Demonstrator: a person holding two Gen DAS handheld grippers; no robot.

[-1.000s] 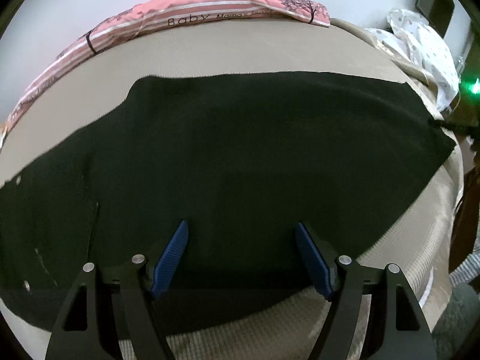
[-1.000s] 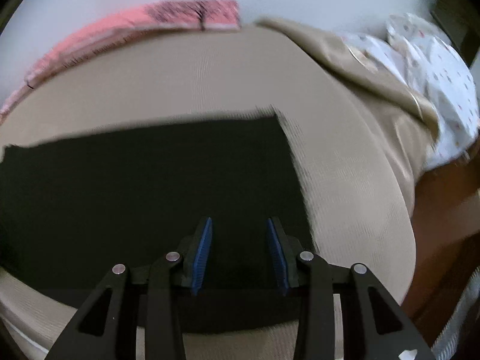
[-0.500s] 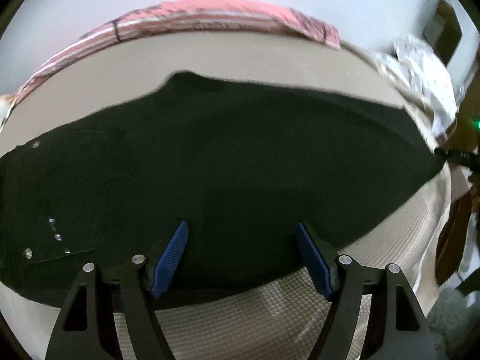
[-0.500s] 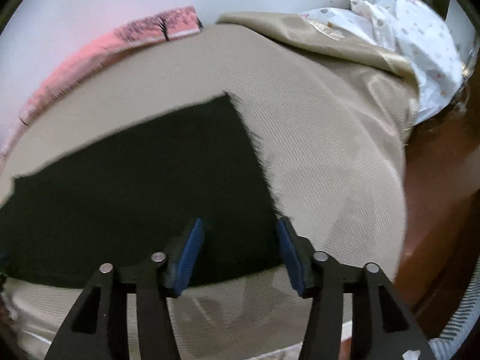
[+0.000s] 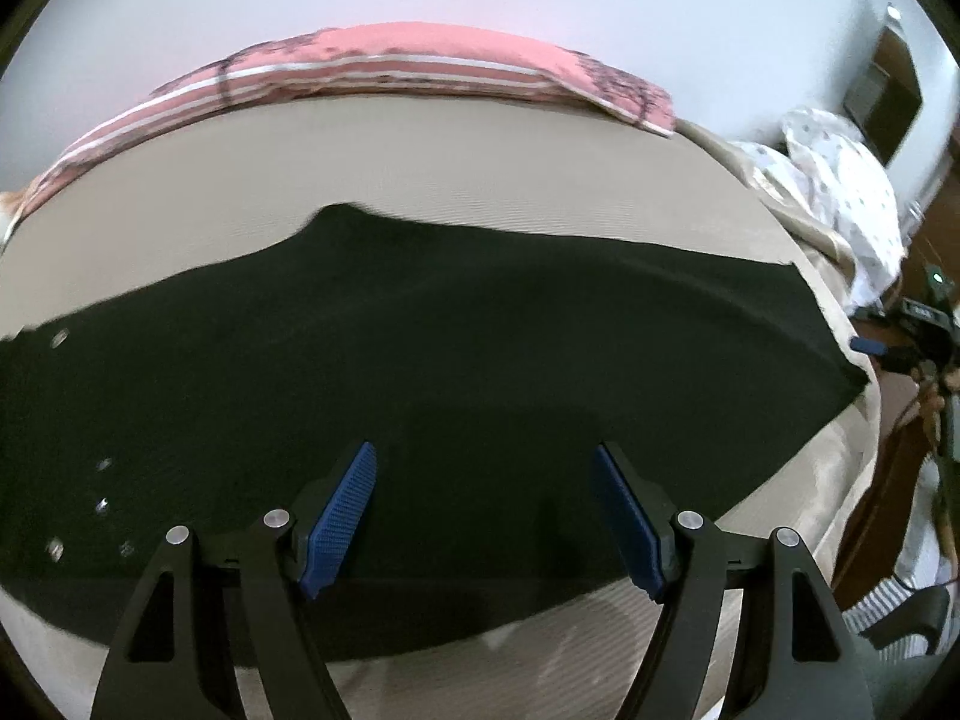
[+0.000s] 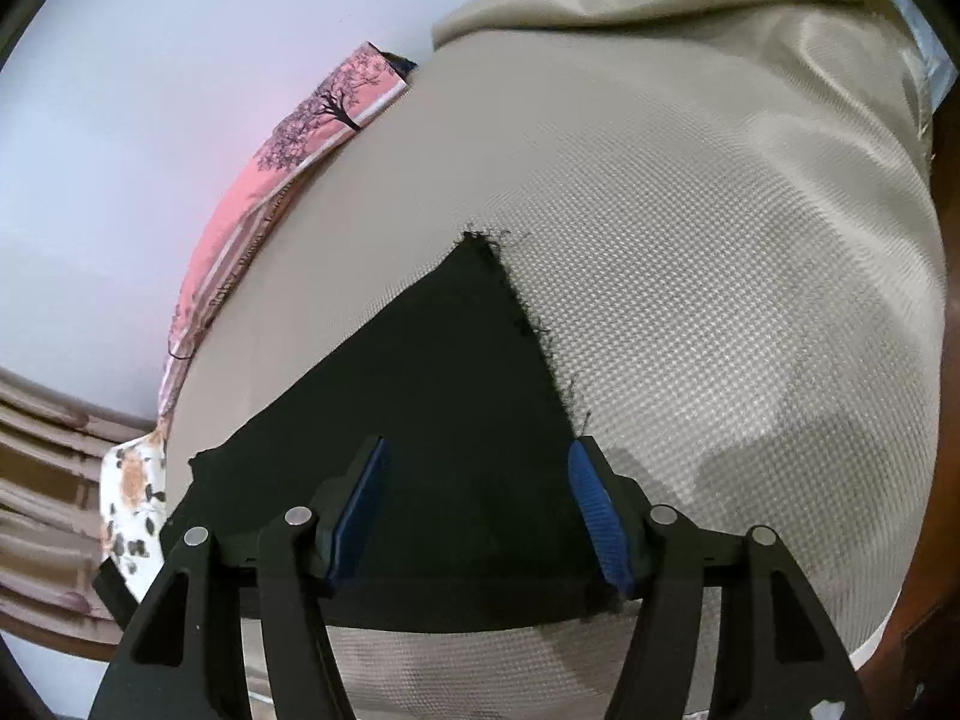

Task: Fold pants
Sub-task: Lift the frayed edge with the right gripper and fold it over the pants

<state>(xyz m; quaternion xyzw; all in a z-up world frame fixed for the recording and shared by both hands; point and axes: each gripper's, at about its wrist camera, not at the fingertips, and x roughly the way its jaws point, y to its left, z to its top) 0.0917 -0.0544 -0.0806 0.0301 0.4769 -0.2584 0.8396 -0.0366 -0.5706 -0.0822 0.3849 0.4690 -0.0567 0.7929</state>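
The black pants (image 5: 456, 360) lie flat across the beige bed (image 5: 420, 168), waistband with metal rivets at the left, frayed leg hem at the right. My left gripper (image 5: 486, 468) hovers open above the middle of the pants, nothing between its blue pads. In the right wrist view the hem end of the pants (image 6: 444, 396) spreads below my right gripper (image 6: 477, 456). Its jaws are opening and hold nothing; the right pad hangs over the frayed hem edge. The right gripper also shows at the far right of the left wrist view, as a blue pad (image 5: 870, 346) beside the hem corner.
A pink striped pillow (image 5: 384, 69) runs along the wall at the bed's far side. A tan quilt (image 6: 690, 12) and white spotted bedding (image 5: 840, 180) pile at the right end. Brown floor (image 6: 939, 480) lies past the bed's right edge.
The right gripper swung rightwards to the hem end, rolled, and its jaws widened. The left gripper rose a little and tilted; more of the pants and pillow now shows.
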